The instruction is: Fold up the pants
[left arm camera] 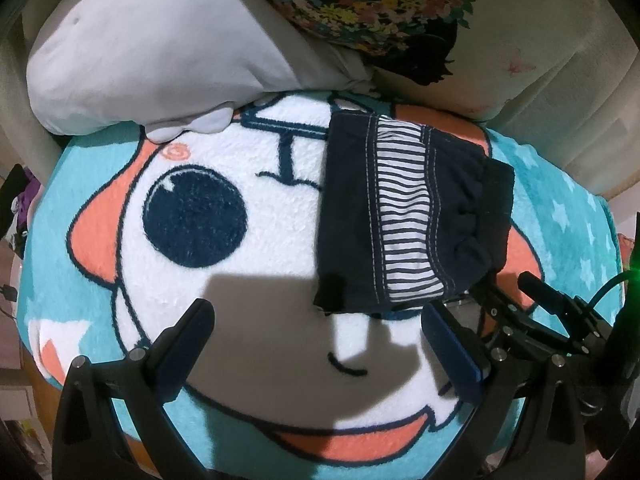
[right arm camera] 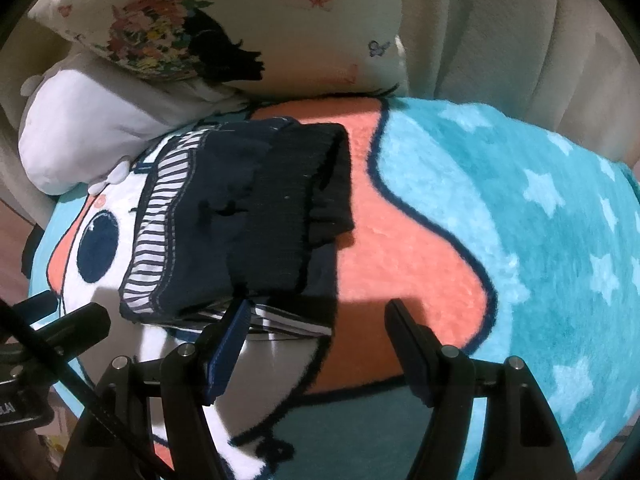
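Observation:
The pants (left arm camera: 404, 216) are navy with a white-and-navy striped band, folded into a small rectangle on a fleece cartoon blanket (left arm camera: 240, 208). In the right wrist view the pants (right arm camera: 248, 216) lie just ahead, with the ribbed waistband on top. My left gripper (left arm camera: 316, 320) is open and empty, just below the pants' near edge. My right gripper (right arm camera: 320, 316) is open and empty, its left finger at the pants' near edge. The right gripper's fingers also show in the left wrist view (left arm camera: 520, 296), beside the pants' lower right corner.
A white plush pillow (left arm camera: 152, 56) and a floral cushion (left arm camera: 380, 4) lie at the far edge of the blanket. A cream cushion with butterflies (right arm camera: 320, 20) and cream upholstery (right arm camera: 500, 40) stand behind. The teal starred part of the blanket (right arm camera: 540, 240) lies to the right.

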`<state>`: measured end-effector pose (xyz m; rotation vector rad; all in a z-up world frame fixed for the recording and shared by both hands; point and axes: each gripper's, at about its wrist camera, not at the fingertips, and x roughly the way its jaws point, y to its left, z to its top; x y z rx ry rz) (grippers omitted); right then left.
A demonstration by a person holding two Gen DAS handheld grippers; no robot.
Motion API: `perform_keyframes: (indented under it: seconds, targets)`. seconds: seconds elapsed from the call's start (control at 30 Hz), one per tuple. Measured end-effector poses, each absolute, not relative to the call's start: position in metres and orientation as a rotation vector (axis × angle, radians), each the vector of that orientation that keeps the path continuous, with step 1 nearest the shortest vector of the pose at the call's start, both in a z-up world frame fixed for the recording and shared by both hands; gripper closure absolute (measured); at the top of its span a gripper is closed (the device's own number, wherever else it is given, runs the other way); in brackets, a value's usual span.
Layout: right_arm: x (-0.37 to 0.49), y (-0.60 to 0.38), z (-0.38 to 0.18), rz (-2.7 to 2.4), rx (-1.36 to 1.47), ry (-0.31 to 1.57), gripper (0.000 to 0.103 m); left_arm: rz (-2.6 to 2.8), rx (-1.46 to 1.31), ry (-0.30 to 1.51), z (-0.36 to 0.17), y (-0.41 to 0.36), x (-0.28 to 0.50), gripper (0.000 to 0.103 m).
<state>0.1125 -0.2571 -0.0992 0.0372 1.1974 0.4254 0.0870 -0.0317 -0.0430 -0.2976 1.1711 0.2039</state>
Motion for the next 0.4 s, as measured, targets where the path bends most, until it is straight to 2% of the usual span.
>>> perform_keyframes:
  seconds: [0.4]
  targets:
    - [0.111,-0.241,-0.091,0.442,-0.023,1.16,0.027,0.222,-0.341,1.12,-0.035,-0.009,0.081,0.0]
